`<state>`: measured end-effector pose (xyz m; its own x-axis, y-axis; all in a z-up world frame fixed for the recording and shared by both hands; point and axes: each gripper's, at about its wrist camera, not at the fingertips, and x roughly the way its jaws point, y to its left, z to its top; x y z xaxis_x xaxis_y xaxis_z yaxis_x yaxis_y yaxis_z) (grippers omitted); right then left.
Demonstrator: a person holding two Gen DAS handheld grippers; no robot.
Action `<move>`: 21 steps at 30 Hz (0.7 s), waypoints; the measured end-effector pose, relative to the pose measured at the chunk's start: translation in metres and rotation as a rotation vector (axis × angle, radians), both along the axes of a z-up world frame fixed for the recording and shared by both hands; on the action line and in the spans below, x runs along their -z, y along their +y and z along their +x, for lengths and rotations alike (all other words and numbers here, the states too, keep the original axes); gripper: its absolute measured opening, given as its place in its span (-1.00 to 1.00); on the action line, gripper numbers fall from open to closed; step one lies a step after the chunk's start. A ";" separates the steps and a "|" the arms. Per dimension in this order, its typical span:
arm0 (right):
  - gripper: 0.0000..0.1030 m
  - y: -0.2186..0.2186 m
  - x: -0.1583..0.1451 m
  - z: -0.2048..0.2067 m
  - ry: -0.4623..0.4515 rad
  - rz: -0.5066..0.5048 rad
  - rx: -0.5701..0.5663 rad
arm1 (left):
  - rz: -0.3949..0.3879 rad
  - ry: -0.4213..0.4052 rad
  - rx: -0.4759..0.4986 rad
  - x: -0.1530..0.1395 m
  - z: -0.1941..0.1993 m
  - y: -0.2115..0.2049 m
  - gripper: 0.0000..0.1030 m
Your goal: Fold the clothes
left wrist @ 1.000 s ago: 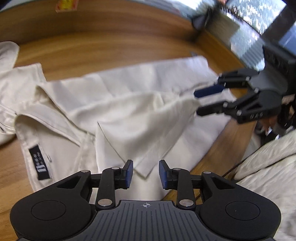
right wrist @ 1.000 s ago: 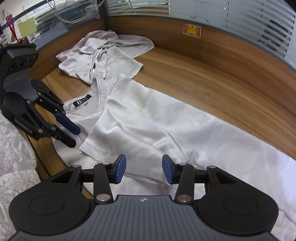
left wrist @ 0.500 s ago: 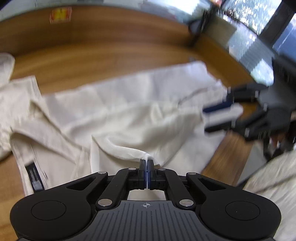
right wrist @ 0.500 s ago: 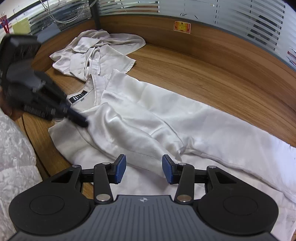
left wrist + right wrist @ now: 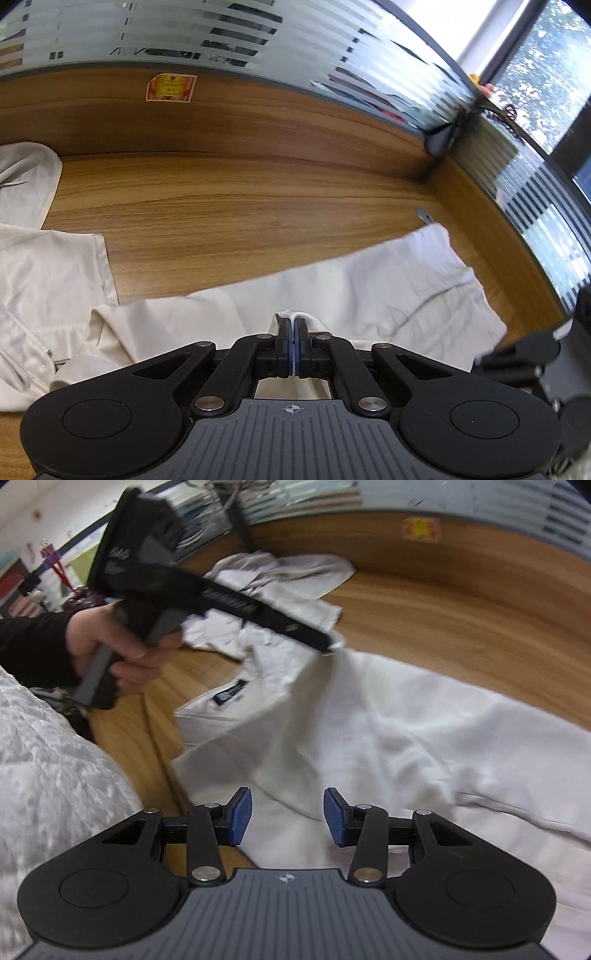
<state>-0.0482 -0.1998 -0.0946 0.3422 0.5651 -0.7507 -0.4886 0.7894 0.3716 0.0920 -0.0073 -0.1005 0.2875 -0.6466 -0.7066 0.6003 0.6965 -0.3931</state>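
grip: left hand-held gripper clamped shut on a pinch of the cream satin short-sleeved shirt, lifting a fold off the wooden surface; person's hand on its handle
right: right hand-held gripper jaws apart, nothing between them, hovering over the shirt's near edge
shirt: spread flat on the surface, black neck label at the collar end
risk 1: thin pinch on slippery cloth, likely to slide out under tension
risk 2: one-point lift drags the shirt askew, since the right gripper isn't pinning it
nearby: crumpled second cream garment touching the shirt's collar end, could snag in the fold
edge: white quilted fabric beside the surface, nearer than the shirt
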 end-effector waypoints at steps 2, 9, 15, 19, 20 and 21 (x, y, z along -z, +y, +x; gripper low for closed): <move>-0.05 0.008 0.008 0.010 0.037 0.011 -0.009 | 0.015 0.012 -0.009 0.003 0.004 -0.004 -0.94; -0.05 0.037 0.037 0.031 0.123 0.036 -0.028 | 0.110 0.044 -0.054 0.015 0.013 -0.015 -0.94; -0.04 0.032 0.045 0.027 0.145 -0.011 -0.050 | 0.148 0.074 -0.083 0.028 0.022 -0.012 -0.94; -0.04 0.017 0.040 0.028 0.076 -0.091 -0.017 | 0.154 0.086 -0.098 0.033 0.026 -0.010 -0.94; -0.04 0.014 0.037 0.030 0.042 -0.124 -0.001 | 0.154 0.086 -0.102 0.034 0.026 -0.009 -0.94; -0.04 0.011 0.034 0.032 0.010 -0.154 0.013 | 0.154 0.086 -0.107 0.035 0.027 -0.008 -0.94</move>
<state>-0.0161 -0.1890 -0.1288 0.3406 0.4386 -0.8316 -0.4750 0.8436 0.2503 0.1192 -0.0151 -0.1355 0.2831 -0.4977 -0.8198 0.4882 0.8106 -0.3235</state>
